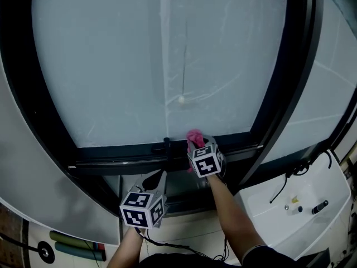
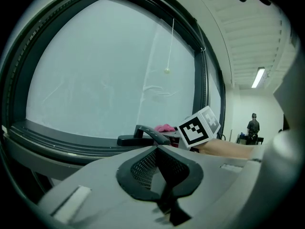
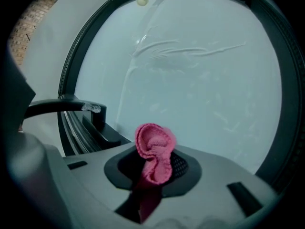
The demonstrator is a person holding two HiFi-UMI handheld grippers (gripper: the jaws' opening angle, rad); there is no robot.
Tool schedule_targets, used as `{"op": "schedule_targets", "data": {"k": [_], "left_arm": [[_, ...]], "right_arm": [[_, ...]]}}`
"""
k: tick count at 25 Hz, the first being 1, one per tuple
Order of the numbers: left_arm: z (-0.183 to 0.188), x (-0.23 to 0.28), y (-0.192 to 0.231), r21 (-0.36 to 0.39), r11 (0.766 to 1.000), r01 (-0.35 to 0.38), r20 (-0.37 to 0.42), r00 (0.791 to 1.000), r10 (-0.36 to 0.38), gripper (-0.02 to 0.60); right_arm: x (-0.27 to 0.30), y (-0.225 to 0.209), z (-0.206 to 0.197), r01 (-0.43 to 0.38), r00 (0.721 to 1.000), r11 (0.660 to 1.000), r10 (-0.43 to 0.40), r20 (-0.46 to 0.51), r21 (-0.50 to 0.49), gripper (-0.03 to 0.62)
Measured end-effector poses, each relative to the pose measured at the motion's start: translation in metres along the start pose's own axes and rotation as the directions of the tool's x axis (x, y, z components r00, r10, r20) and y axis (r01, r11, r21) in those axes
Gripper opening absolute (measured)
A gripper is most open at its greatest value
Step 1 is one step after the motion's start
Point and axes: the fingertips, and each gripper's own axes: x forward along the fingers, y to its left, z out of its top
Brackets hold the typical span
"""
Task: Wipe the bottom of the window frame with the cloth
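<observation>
A pink cloth [image 1: 194,137] is bunched up in my right gripper [image 1: 197,144], which is shut on it and rests it on the dark bottom rail of the window frame [image 1: 117,159]. In the right gripper view the cloth [image 3: 155,150] sticks up between the jaws of my right gripper [image 3: 155,170], in front of the pane. My left gripper [image 1: 157,178] hangs lower and to the left, below the rail, touching nothing. Seen in its own view, my left gripper [image 2: 157,150] has its jaws shut and empty, and the cloth [image 2: 165,127] lies beyond it.
A black window handle [image 1: 165,145] stands on the rail just left of the cloth. A blind cord with a bead [image 1: 181,99] hangs before the glass. A white counter [image 1: 295,205] with cables lies at the lower right. A person [image 2: 252,127] stands far off.
</observation>
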Motion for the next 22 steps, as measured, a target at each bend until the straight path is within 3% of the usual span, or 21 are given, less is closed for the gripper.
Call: {"op": "schedule_targets", "data": {"k": [15,22], "left_arm": [[-0.024,0.031,-0.056,-0.005,0.998,0.068,-0.063,0.996,-0.068,0.008],[-0.039,0.04,-0.08,-0.032,0.995,0.095,-0.086,0.991,-0.098,0.007]], "right_arm": [[-0.021,-0.107,-0.047,0.152,0.987,0.987,-0.15,-0.049,0.047,0.087],[-0.036,-0.175,-0.077,0.259,0.964,0.959,-0.25,-0.088,0.114,0.086]]}}
